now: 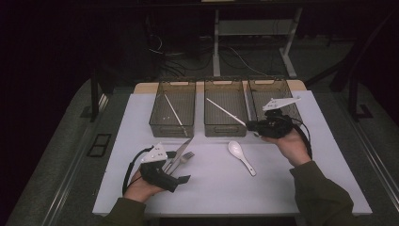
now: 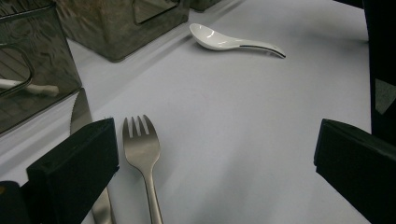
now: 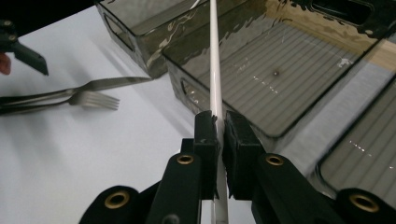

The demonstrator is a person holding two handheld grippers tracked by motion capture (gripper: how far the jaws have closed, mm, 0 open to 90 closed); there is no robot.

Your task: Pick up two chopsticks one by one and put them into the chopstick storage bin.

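We saw the right claw (image 3: 217, 133) clenched on a white chopstick (image 3: 214, 70) above the middle bin (image 3: 280, 84). The left claw (image 2: 215, 163) stood released over the bench (image 2: 243, 116), beside a fork (image 2: 142, 149).

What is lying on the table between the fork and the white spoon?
Nothing: in the high view and the left gripper view, the white table is bare between the fork and the spoon.
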